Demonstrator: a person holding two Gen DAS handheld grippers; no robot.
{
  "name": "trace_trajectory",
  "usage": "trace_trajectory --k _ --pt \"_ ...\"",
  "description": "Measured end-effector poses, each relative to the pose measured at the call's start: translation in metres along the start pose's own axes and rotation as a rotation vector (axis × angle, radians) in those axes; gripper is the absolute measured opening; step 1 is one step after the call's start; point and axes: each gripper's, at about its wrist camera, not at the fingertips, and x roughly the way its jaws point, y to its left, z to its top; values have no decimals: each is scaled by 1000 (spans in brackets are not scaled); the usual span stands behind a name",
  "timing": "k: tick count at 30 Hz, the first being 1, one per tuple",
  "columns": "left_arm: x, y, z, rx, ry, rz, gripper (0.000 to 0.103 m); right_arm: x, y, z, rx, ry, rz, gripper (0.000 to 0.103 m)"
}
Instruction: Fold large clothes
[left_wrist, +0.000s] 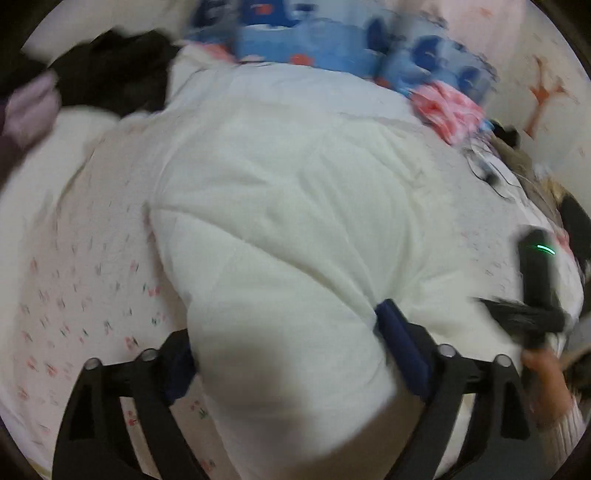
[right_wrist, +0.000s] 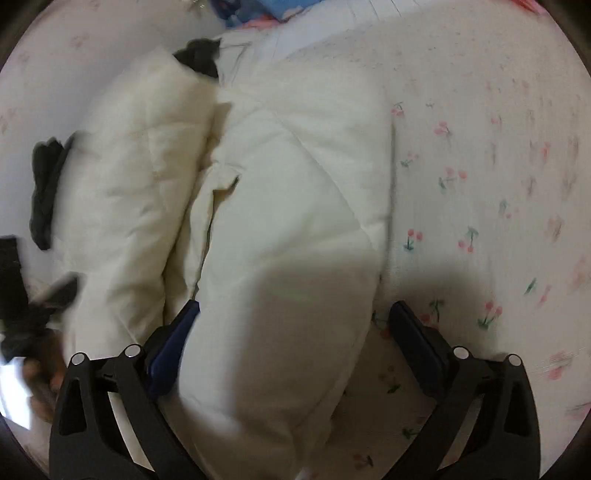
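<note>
Lying on the cherry-print bedsheet (right_wrist: 480, 177), the white padded jacket (left_wrist: 295, 206) fills both views. The left tongs (left_wrist: 291, 354) and the right tongs (right_wrist: 295, 343) stand wide, each with a bulging jacket fold between its blue pads, not visibly pinched.

We see a white padded coat (left_wrist: 288, 206) of soft, matt quilted cloth, puffy between its stitched seams, lying on a bed sheet (right_wrist: 480, 184) of thin matt cotton-like cloth printed with small cherries. The left hand-held gripper (left_wrist: 288, 354) and right hand-held gripper (right_wrist: 295, 347) show matt black plastic frames, dull blue finger pads (left_wrist: 400, 343) and small shiny metal pins.
</note>
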Motion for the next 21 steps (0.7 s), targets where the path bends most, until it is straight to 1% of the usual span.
trace_trajectory --k 1,2,3,4,5,6,8,9,10,11,12,13,14,15,17,18,20,21 --pt "0 10 -1 -43 0 -42 90 -13 4 -4 3 -25 -25 97" --pt "-1 9 0 -47 -4 -49 90 -26 9 -5 -18 -68 -67 97" --pt "-3 7 2 -37 -14 -41 90 -41 19 -4 -52 -123 -126 97" --pt "-3 7 2 -26 -19 -34 90 -57 31 -1 -84 -178 -153 97" --pt "-8 11 -5 -17 -24 -26 91 -64 44 8 -103 -212 -144 97" --pt "-6 9 -2 -15 -26 -14 92 -67 66 23 -144 -232 -136 97" --pt "-2 11 3 -23 -17 -13 93 -51 102 55 -234 -219 -149 97" --pt "-7 4 4 -27 -14 -17 93 -43 113 68 -267 -200 -165 97" --pt "-7 6 4 -32 -12 -22 95 -28 122 82 -280 -178 -188 97" --pt "-7 7 1 -28 -12 -23 96 0 116 101 -267 -148 -257 97" --pt "-5 6 -4 -22 -16 -27 97 24 113 112 -248 -124 -308 97" --pt "-3 10 -3 -23 -21 -45 98 63 90 117 -205 -63 -293 97" --pt "-1 14 -1 -35 -20 -51 98 78 76 117 -157 -40 -241 97" --pt "4 17 4 -45 -13 -54 97 84 68 119 -104 -40 -212 97" --pt "13 21 17 -49 11 -60 98 78 61 123 -57 -36 -199 97" --pt "13 26 20 -64 16 -76 97 67 60 119 -40 -40 -170 97" --pt "8 30 16 -64 11 -99 98 30 60 112 -26 -95 -108 97" --pt "5 34 11 -62 9 -108 98 10 59 97 -41 -132 -82 97"
